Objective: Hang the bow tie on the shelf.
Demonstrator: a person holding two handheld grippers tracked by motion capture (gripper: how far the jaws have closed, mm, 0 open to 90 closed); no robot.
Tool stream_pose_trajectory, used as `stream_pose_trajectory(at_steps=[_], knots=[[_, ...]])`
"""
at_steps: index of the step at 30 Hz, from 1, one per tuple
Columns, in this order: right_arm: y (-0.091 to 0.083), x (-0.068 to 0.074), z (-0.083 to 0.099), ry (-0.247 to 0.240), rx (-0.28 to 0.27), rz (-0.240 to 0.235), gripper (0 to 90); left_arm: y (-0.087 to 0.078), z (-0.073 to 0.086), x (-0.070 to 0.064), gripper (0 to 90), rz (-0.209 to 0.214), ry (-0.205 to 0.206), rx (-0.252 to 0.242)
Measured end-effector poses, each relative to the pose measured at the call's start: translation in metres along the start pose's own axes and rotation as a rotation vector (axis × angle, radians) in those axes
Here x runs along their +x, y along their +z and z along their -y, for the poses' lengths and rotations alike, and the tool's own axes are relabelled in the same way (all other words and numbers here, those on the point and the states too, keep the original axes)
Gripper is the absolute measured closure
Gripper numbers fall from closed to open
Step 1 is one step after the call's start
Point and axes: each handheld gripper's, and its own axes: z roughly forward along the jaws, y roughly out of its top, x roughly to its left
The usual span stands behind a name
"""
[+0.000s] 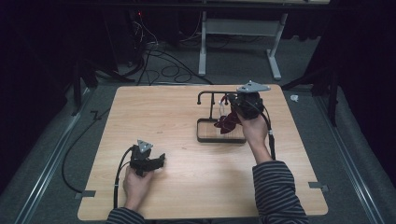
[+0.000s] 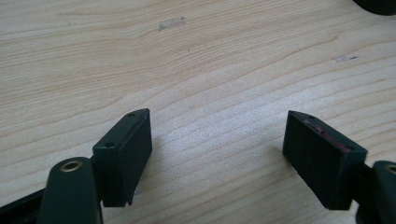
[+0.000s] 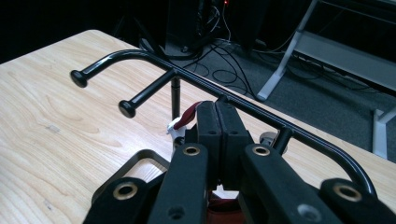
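Hanging the dark-red item on the rack

Right gripper (image 3: 218, 122), clenched on dark-red item (image 1: 227, 123), should lift it squarely onto rack (image 3: 243, 108) near table's (image 1: 154, 112) far edge; left gripper (image 2: 217, 156) rests released.

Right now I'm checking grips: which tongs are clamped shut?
The right tongs, raised at the black rack, pinching a dark red item; the left tongs gape open over bare table.

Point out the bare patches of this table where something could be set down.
The table is bare left of the black rack, from its far edge down to the left gripper, and along the near edge between the two forearms. It is crowded at the rack, where the right gripper pinches a dark red item.
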Motion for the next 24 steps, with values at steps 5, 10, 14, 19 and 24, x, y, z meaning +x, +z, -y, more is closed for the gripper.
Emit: stream_pose_trajectory(at_steps=[5,10,14,19,24], knots=[[0.0055,-0.0021,0.0003,0.017,0.016,0.006,90.0,0.0000,0.0000,0.0000,24.5,0.000,0.000,0.000],[0.0084,-0.0040,0.0012,0.033,0.024,0.005,90.0,0.0001,0.0001,-0.0001,24.5,-0.001,0.001,-0.001],[0.0080,-0.0051,0.0015,0.036,0.020,0.001,88.6,0.0000,0.0000,-0.0001,24.5,-0.001,0.001,0.000],[0.0054,-0.0067,0.0021,0.050,0.018,0.002,88.3,0.0001,0.0000,-0.0003,24.5,-0.002,0.003,0.001],[0.0007,-0.0068,0.0014,0.043,0.008,-0.006,87.1,0.0001,0.0000,-0.0004,24.5,-0.004,0.004,0.000]])
